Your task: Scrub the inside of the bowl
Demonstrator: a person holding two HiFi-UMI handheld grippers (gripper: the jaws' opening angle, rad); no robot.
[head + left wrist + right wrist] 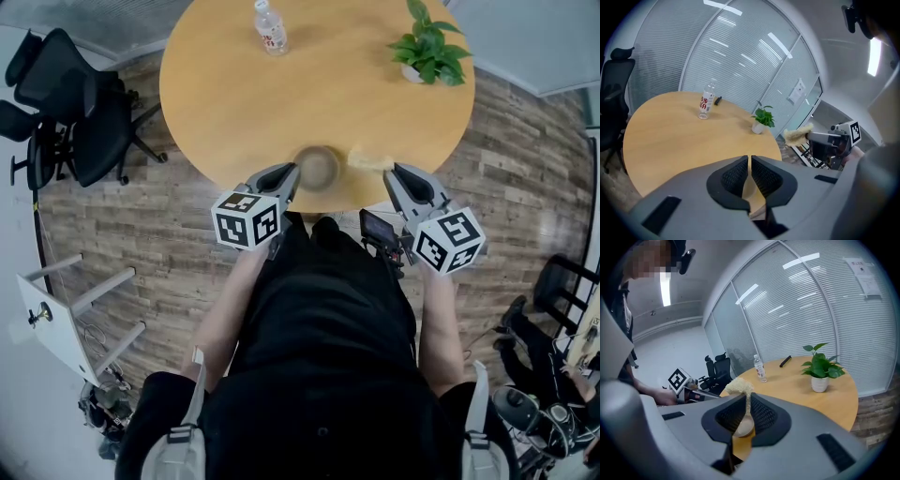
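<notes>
Brown round bowl (319,167): one, at the near edge of the one round light-wood desk (234,94). Left gripper (286,176) is closed on the bowl's thin rim, the tan edge pinched between its ribbed black pads. Right gripper (397,176), just right of the bowl, is clamped on one pale-yellow fibrous scrubber (368,161) by its thin stem, tuft past the jaw tips. Far side: one clear plastic bottle with red label (270,26) and one leafy green plant in a white pot (429,52), well apart.
</notes>
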